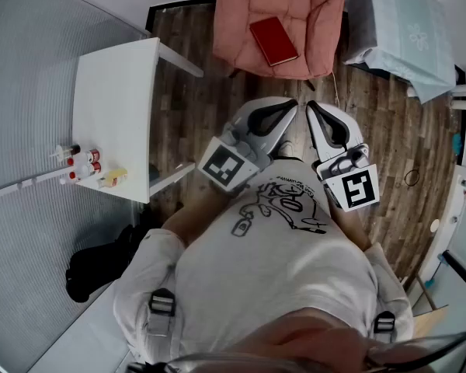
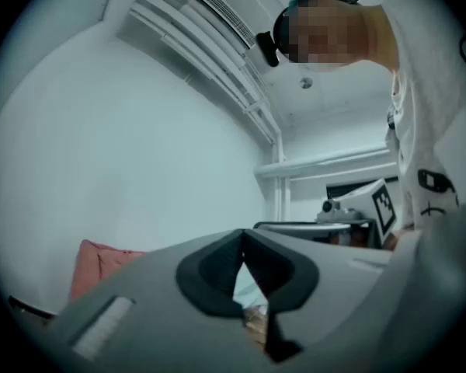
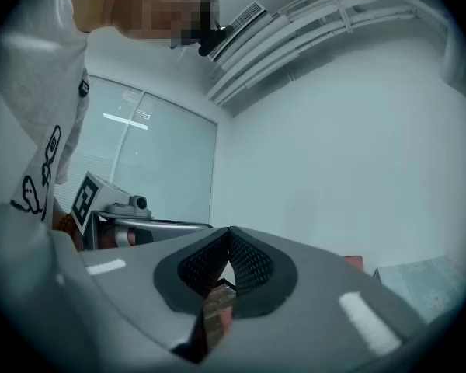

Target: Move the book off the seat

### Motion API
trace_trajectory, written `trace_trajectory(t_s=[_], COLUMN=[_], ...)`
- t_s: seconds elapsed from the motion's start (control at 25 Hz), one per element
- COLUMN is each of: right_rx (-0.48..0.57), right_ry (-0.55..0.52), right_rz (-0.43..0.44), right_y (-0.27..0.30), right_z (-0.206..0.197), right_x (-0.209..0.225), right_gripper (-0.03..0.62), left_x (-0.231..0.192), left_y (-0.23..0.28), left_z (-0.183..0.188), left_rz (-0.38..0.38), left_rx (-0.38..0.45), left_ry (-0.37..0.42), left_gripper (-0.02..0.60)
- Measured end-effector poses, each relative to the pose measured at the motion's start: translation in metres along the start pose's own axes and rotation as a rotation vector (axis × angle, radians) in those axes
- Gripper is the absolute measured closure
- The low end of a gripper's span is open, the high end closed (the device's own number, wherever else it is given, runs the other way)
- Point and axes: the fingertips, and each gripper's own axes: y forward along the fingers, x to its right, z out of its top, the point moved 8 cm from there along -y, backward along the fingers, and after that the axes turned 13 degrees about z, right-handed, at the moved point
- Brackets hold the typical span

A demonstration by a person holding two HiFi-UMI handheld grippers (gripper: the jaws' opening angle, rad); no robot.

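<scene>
Left hand-held gripper point(image 1: 289, 107) and right hand-held gripper point(image 1: 314, 109): jaws together, empty. Small red-capped bottles point(image 1: 94, 165) stand on the white counter point(image 1: 116, 84) at 9 o'clock. The red book point(image 1: 273, 41) lies flat on the pink seat point(image 1: 241, 14) at 12 o'clock, long axis 11-to-5 o'clock.

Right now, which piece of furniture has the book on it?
The pink chair at the top of the head view: the red book lies on its seat. The white table to its left holds small vials, no book.
</scene>
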Motion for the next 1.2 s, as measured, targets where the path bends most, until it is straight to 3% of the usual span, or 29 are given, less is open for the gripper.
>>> trace_trajectory(t_s=[0.12,0.52,0.72,1.2], right_rx=[-0.026,0.012,-0.031,-0.026], right_ry=[-0.036,0.015,-0.015,-0.002], right_rz=[0.019,0.004,0.052,0.091], right_y=[-0.001,-0.007,-0.022,-0.059], right_z=[-0.002,0.003,-0.004,-0.010], right_x=[0.001,0.008,0.019,0.032], right_gripper=[0.589,0.589,0.589,0.589], left_x=[0.000,0.006,0.017,0.050], left_y=[0.000,0.005,0.016,0.027], left_z=[0.001,0.002,-0.003,-0.015], left_rz=[0.000,0.036,0.058,0.124], left_rx=[-0.006,-0.001,-0.010,-0.005], left_ry=[0.001,-0.003,-0.004,-0.026], left_gripper=[0.580,0.580,0.580,0.580])
